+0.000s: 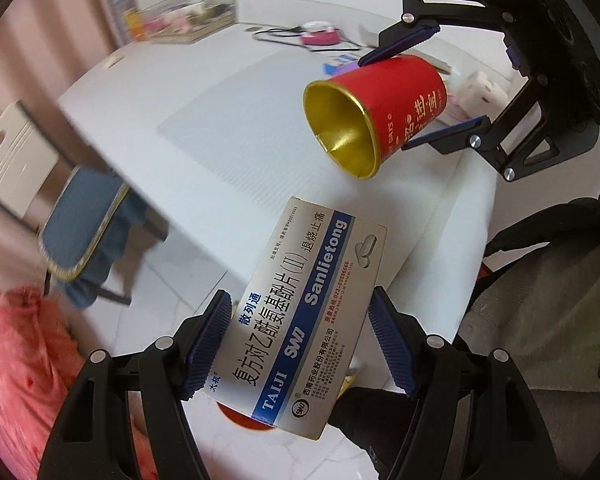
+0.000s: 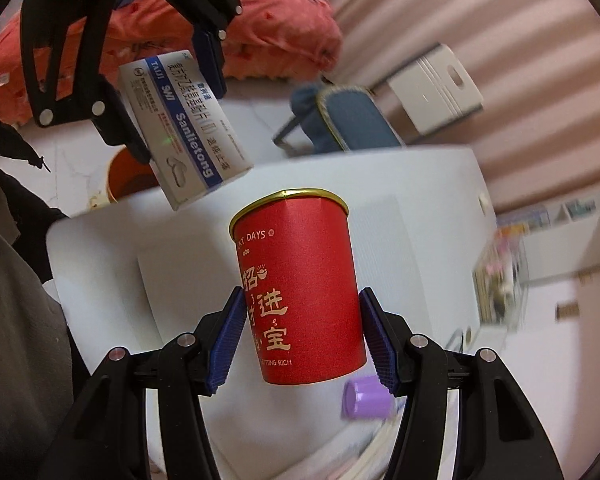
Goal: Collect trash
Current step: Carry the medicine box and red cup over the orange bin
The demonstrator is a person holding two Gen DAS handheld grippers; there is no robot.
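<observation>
Red paper cup [image 2: 300,292] with a gold rim sits between my right gripper [image 2: 300,336] jaws, their blue ribbed pads pressed to its two sides, low centre of the right wrist frame. Cup is held clear above the white worktop [image 2: 420,184]; its mouth points away from the camera. In the left wrist frame the same cup shows at upper right, gold lining facing the lens.

Left gripper [image 1: 298,340] jaws are closed on a white and blue medicine box [image 1: 300,316], one pad on each long edge, bottom centre of that frame. Box hangs past the worktop edge, over the tiled floor.

An orange bin [image 2: 120,180] stands on the floor at left of the right wrist frame, partly hidden by the box. A purple cap [image 2: 366,398] lies on the worktop at lower right, just beside the right pad.
</observation>
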